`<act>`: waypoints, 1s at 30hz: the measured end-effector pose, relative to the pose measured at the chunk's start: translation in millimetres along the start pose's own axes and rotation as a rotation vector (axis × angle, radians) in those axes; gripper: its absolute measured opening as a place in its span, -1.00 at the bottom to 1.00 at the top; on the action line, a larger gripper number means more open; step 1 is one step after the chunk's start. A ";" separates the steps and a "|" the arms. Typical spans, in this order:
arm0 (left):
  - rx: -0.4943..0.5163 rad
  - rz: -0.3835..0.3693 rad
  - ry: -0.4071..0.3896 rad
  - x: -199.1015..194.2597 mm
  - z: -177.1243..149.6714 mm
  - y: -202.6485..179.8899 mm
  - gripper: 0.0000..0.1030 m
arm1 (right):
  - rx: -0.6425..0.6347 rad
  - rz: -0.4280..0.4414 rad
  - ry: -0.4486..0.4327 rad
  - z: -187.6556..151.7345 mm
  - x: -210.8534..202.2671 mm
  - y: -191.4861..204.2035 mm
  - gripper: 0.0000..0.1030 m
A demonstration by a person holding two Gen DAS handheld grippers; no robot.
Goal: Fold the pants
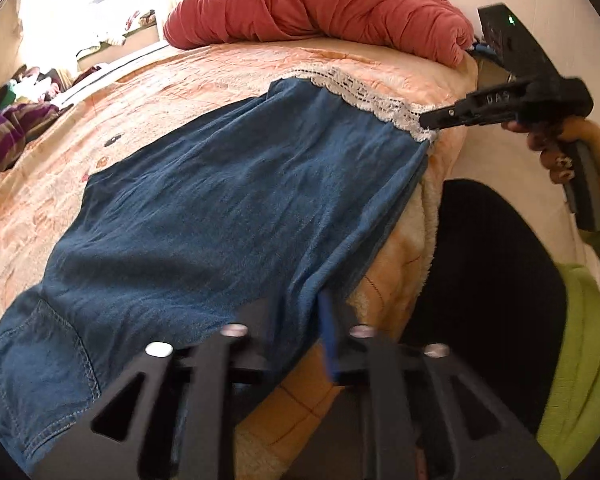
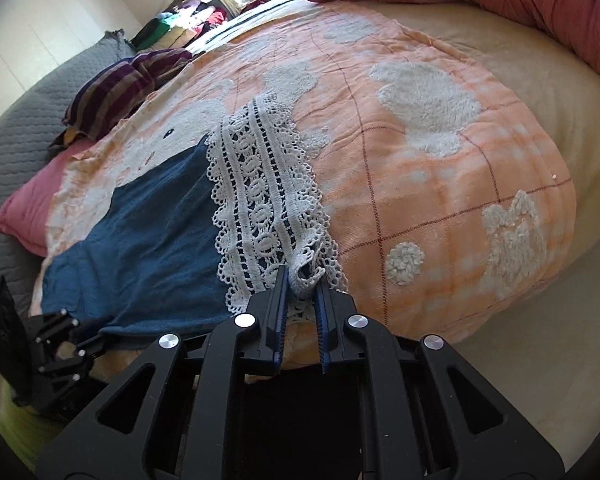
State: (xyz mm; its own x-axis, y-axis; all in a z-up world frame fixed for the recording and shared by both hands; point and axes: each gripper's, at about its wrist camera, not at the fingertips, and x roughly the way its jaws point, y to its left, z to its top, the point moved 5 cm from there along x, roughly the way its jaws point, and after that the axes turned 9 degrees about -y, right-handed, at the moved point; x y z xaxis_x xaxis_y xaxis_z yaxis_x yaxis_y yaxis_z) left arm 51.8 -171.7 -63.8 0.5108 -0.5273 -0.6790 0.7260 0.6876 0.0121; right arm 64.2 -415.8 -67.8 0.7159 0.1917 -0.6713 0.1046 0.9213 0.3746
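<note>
Blue denim pants (image 1: 228, 200) with a white lace hem (image 1: 364, 96) lie flat along the near edge of the bed. My left gripper (image 1: 296, 312) is at the pants' near edge by the waist end; denim covers its left finger and lies between the jaws. It also shows in the right wrist view (image 2: 96, 344). My right gripper (image 2: 302, 280) has its jaws narrowly apart around the near corner of the lace hem (image 2: 260, 204), with lace bunched between the fingers. It shows in the left wrist view (image 1: 428, 122) touching the hem corner.
The pants lie on an orange and white blanket (image 2: 420, 168). A rolled red quilt (image 1: 320, 4) lies at the far end. A striped purple cloth (image 2: 120, 88) and a pink pillow (image 2: 28, 208) sit across the bed. The bed edge drops off beside the person's green sleeve (image 1: 572, 352).
</note>
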 end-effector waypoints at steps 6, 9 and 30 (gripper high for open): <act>-0.190 0.003 -0.161 -48.8 32.1 53.6 0.24 | -0.076 -0.038 -0.101 20.5 -30.3 3.9 -0.46; -0.238 0.134 -0.159 -54.3 53.1 98.2 0.28 | -0.171 0.026 -0.126 37.4 -25.9 31.7 -0.32; -0.469 0.095 -0.001 55.2 65.0 192.2 -0.78 | -0.325 0.033 0.021 29.5 57.4 68.8 0.03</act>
State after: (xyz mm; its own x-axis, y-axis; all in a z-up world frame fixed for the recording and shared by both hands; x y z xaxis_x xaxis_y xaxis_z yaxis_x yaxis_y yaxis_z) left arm 249.5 -101.1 -51.2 0.5654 -0.4512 -0.6904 0.3896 0.8839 -0.2586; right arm 132.8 -351.4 -61.8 0.7005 0.2266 -0.6767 -0.1467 0.9737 0.1742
